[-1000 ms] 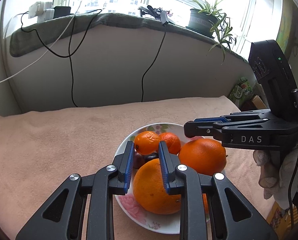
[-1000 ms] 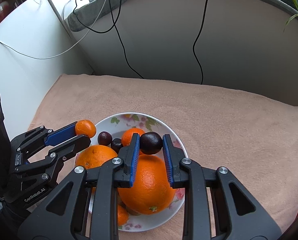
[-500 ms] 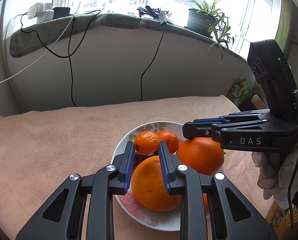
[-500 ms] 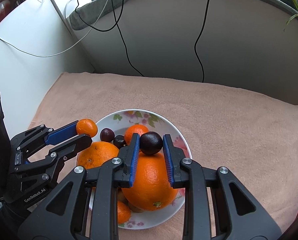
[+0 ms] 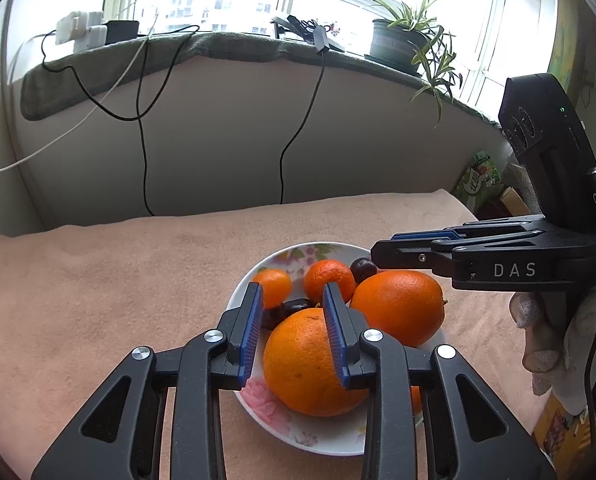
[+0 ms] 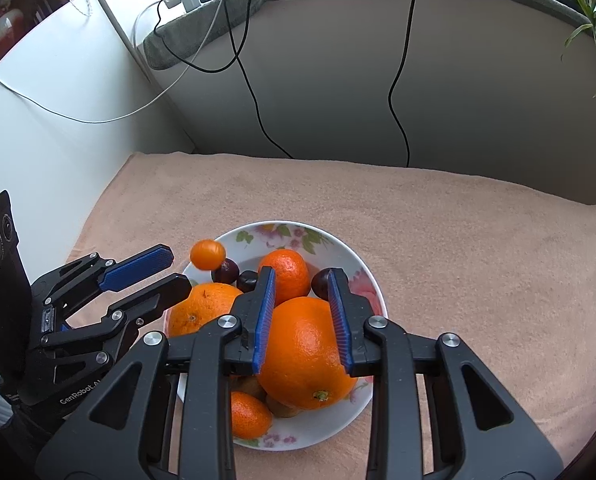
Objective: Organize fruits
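A floral plate point(image 5: 258, 396) point(image 6: 361, 276) on the towel holds two large oranges point(image 5: 309, 364) point(image 6: 303, 352), mandarins and dark plums. My left gripper point(image 5: 293, 292) point(image 6: 178, 270) hovers over the plate, its jaws opening with nothing between them. The small mandarin point(image 5: 273, 286) point(image 6: 207, 254) is just off its tips, blurred in the right wrist view. My right gripper point(image 6: 301, 276) point(image 5: 381, 246) is also opening above a large orange. A dark plum point(image 6: 321, 282) point(image 5: 362, 269) lies in the plate beside its right finger, free of the pads.
A peach towel point(image 5: 98, 300) covers the table up to a grey wall with hanging black cables point(image 5: 294, 140). A potted plant point(image 5: 397, 40) and chargers sit on the sill. A gloved hand point(image 5: 537, 340) holds the right gripper. Snack bags point(image 5: 479, 172) lie past the table's right edge.
Both grippers' jaws have spread a little. The small mandarin has left the left pads toward the plate's rim. The plum has slipped from the right pads into the plate.
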### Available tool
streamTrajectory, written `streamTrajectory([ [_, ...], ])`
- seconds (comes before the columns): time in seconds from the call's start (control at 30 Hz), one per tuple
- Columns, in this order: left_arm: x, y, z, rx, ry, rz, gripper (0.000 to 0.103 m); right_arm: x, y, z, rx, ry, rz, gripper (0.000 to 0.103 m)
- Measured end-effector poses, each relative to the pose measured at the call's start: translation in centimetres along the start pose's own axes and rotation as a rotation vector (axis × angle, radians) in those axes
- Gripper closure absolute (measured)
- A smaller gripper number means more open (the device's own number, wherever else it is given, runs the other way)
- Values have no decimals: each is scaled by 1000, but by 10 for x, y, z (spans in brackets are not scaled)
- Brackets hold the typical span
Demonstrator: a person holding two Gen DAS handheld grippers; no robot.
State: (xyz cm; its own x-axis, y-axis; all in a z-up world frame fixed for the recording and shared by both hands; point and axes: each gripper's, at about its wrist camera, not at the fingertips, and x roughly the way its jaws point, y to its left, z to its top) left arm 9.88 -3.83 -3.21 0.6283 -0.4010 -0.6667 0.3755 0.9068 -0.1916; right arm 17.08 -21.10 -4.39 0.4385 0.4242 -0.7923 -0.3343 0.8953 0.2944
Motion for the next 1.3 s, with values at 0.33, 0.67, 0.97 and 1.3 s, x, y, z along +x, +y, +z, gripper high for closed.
streamTrajectory([
  [0.33, -1, 0, -1, 12, 0, 4, 62, -10, 0, -4, -2, -46, -14, 48],
  [0.67, -13, 3, -8, -5, -13, 49, 32, -13, 4, -10, -9, -78, -34, 36],
  [0.97, -28, 13, -18, -33, -19, 101, 27, -21, 20, -24, -39, -133, -95, 28],
  [1.3, -47, 19, -30, -48, -46, 153, 27, -48, 53, -46, -91, -287, -269, 15],
])
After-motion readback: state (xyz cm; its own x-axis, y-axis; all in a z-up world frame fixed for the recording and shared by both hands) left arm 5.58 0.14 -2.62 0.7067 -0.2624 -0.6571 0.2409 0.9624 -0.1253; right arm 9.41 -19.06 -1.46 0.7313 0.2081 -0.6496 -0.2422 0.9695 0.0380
